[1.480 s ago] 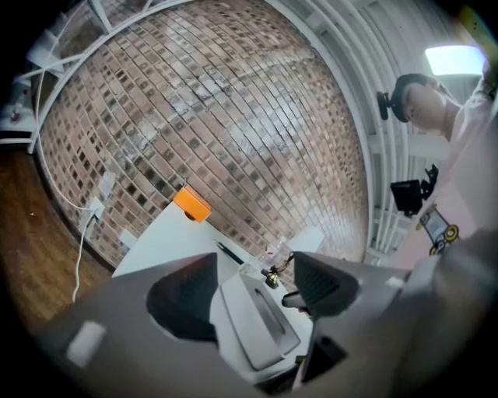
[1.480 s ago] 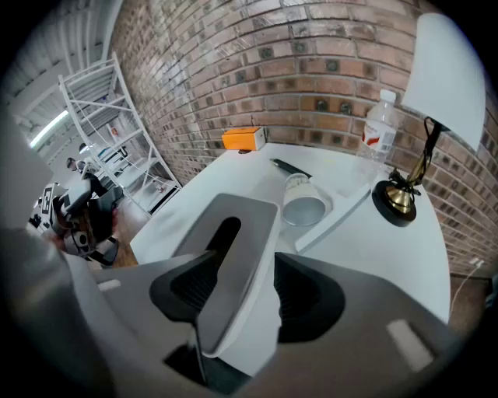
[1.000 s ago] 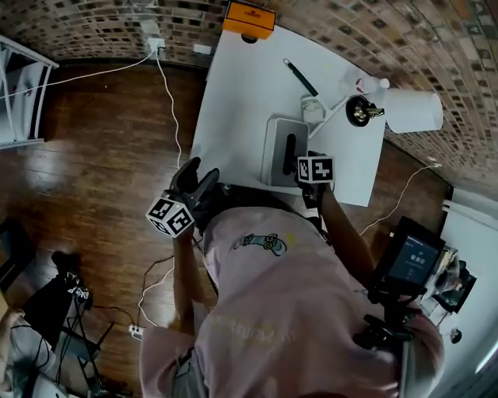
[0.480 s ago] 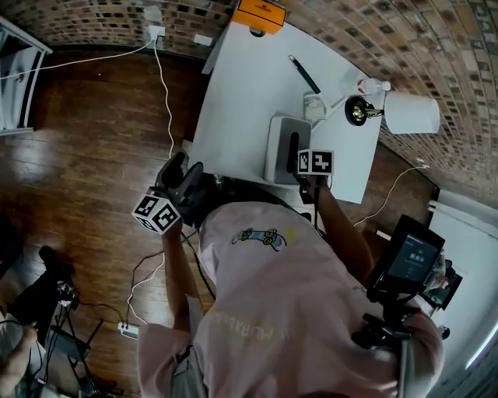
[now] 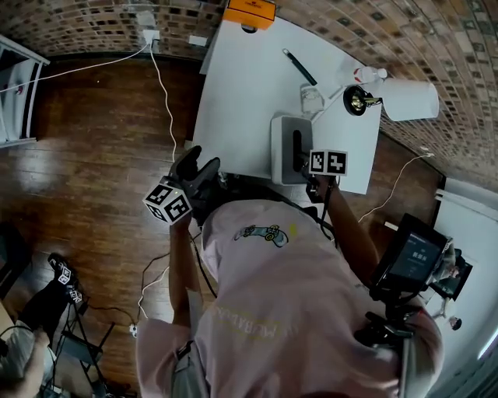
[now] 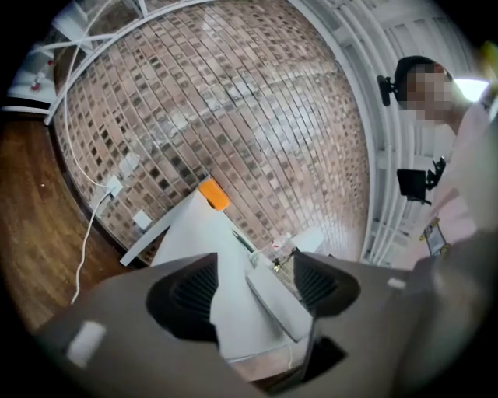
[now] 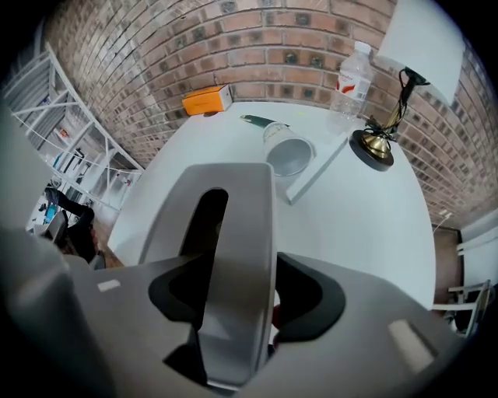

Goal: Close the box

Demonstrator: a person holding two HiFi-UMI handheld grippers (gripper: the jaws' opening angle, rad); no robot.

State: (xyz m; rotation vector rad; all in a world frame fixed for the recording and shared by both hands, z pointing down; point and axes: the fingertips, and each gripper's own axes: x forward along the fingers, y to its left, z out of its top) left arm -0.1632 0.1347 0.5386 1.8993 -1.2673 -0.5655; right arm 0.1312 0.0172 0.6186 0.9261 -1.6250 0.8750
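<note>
White tabletop (image 5: 249, 85) stood against a brick wall w/ dark wood floor around it; an orange carton (image 5: 249, 11) sat at the top edge of the head view. A black pen (image 5: 299, 67), a clear cup (image 5: 311, 97) and a brass-based lamp w/ white shade (image 5: 410, 99) lay further right.

The grey rectangular plastic box (image 5: 282, 148), w/ a long dark slot in its lid, sat at the table's near edge, centre-right of the head view.

The right gripper (image 7: 237, 299) pointed steeply down over the box's near end. Its jaws had just been closing, w/ the lid strip to the right of the slot (image 7: 241, 218) between them. They stood at a medium gap and the pads appeared to press on it.

The left gripper (image 6: 253, 291) hung off the table's left side above the floor, aimed level toward the table, jaws wide apart w/ nothing between them.

Step in hand, prob.: gripping the lid to seat it. The lid looked flat already, but whether it was latched couldn't be told. Next move would call for firm downward pressure at the near end, keeping the box from sliding off the edge, then letting go. The left gripper could steady the box's left side if needed.
</note>
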